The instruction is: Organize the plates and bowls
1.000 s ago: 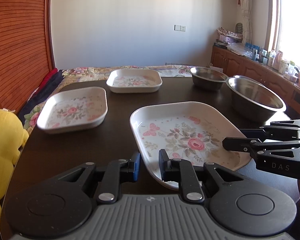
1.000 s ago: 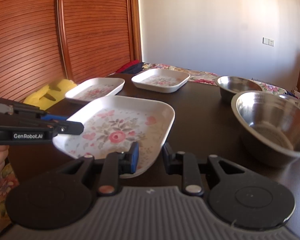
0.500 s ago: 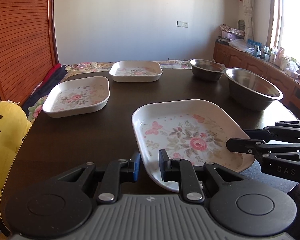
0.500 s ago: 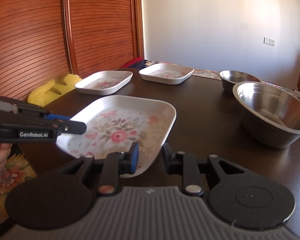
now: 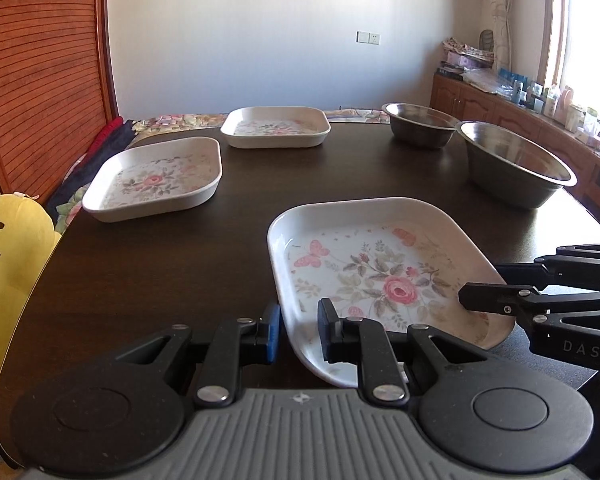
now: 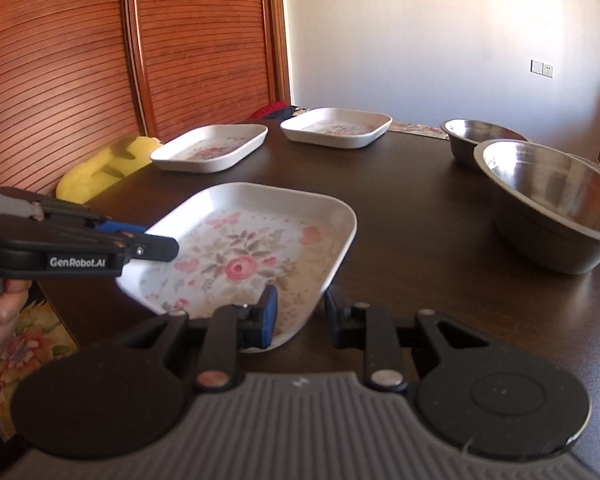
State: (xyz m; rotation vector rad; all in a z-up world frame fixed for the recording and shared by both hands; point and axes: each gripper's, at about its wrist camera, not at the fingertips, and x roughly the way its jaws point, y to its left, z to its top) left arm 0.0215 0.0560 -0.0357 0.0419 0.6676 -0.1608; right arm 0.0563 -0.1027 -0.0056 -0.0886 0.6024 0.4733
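1. The left gripper (image 5: 298, 330) has its jaws clamped on the near-left rim of the large floral plate (image 5: 380, 276), the rim wall standing between the 2 pads.
2. The right gripper (image 6: 300, 316) does the same on the opposite near rim, its jaws squeezing the plate's edge; seen from the left wrist, it comes in from the right side (image 5: 496, 300).
3. Held by both grippers, the plate sits at the near edge of the table (image 5: 160, 248), and appears tilted with its near side raised; whether the far side touches the wood I cannot tell.
4. The deciding relation: the plate stretches away from both sets of jaws toward the table's middle, its long axis running roughly between the 2 grips, so neither hand is clearly nearer.
5. My guess is that it goes onto or under another plate, which calls for both hands moving together and level.
6. Farther off, near the left edge, lies a smaller floral plate (image 5: 156, 180); the left hand is on that side.
7. Toward the right edge stands a large steel bowl (image 5: 516, 168).
8. At the far edge sit another floral plate (image 5: 276, 127) and, toward the far-right corner, a small steel bowl (image 5: 420, 125), all 4 well apart.
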